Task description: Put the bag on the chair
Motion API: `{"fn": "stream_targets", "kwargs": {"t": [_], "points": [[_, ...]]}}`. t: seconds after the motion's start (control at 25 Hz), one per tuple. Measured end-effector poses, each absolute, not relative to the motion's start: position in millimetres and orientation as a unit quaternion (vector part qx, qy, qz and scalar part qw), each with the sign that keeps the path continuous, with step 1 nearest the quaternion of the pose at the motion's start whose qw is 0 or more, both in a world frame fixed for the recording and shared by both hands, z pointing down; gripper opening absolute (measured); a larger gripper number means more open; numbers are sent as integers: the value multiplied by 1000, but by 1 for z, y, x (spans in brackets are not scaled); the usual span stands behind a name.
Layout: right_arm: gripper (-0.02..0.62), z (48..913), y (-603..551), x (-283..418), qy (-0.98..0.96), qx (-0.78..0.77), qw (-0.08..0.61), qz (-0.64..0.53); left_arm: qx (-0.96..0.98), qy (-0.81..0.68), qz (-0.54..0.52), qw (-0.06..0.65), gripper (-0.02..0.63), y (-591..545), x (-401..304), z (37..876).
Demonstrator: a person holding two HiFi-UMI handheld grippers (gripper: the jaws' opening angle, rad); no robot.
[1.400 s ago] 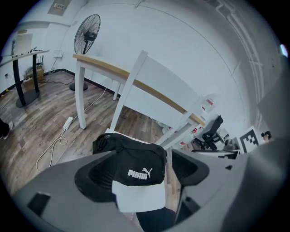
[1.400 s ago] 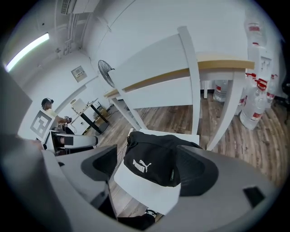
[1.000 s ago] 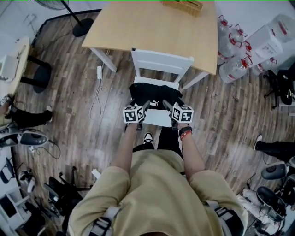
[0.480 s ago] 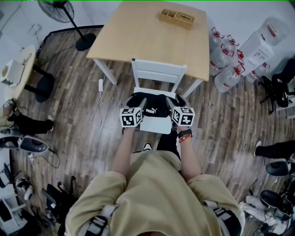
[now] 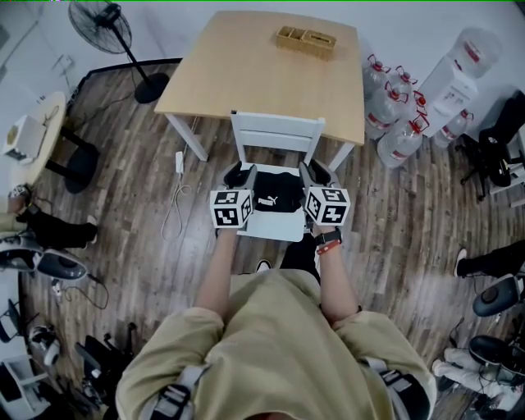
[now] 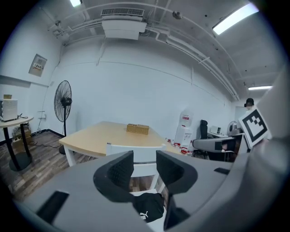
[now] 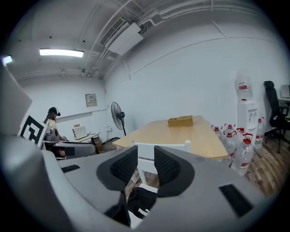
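The black bag [image 5: 277, 195] with a white logo lies on the seat of the white chair [image 5: 277, 130], which is pushed up to the table. My left gripper [image 5: 239, 175] is at the bag's left side and my right gripper [image 5: 315, 174] at its right, both raised above the seat. In the left gripper view the left gripper [image 6: 145, 165] is closing, with only air between its jaws and the bag [image 6: 149, 206] below them. The right gripper [image 7: 146, 165] is closing too, empty, over the bag [image 7: 142, 204] and chair back [image 7: 167, 147].
A light wooden table [image 5: 246, 74] stands behind the chair with a small wooden tray [image 5: 305, 38] on it. Water bottles [image 5: 398, 123] crowd the right, a fan [image 5: 94, 16] the far left. A white cable [image 5: 176, 193] lies on the floor left of the chair.
Both grippers have come up off the bag, which stays on the seat. Their jaws have narrowed.
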State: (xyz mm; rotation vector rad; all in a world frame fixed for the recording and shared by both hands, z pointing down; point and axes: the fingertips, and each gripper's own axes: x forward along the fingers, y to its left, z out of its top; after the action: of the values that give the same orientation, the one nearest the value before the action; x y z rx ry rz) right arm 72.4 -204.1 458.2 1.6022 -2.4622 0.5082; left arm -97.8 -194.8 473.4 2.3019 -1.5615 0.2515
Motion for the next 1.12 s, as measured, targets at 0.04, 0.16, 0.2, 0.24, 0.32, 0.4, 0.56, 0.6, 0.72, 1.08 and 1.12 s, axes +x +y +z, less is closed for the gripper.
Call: {"fn": "stream_targets", "kwargs": {"t": [0.04,0.16,0.2,0.24,0.32,0.4,0.56,0.6,0.72,1.08,1.12], "points": [[123,451,-203,72,-825,536,75,165,812,-551,86,171,162,-193,-98,469],[91,433,-200,71,-829,535,64,151,813,-555,74,160,132,-191,-97,455],[83,428,-199,71,-830,535,61,147,814,-556,69,156,121,-191,-97,449],[76,423,-198,71,-831,534,58,143,814,-557,65,151,113,-190,-97,444],[63,414,-195,69,-833,534,52,135,816,-558,58,140,100,-188,-98,434],[55,407,-194,68,-835,532,46,128,817,-559,54,129,86,-188,-98,426],[30,394,-196,65,-840,530,32,116,820,-560,55,107,50,-190,-97,414],[25,392,-196,64,-840,529,29,115,820,-560,55,102,43,-190,-98,411],[21,391,-194,61,-842,526,25,115,822,-559,47,94,20,-188,-100,404],[21,383,-220,62,-846,519,21,123,827,-554,40,91,20,-203,-99,387],[21,380,-224,61,-847,518,20,122,827,-554,39,90,20,-207,-98,386]]}}
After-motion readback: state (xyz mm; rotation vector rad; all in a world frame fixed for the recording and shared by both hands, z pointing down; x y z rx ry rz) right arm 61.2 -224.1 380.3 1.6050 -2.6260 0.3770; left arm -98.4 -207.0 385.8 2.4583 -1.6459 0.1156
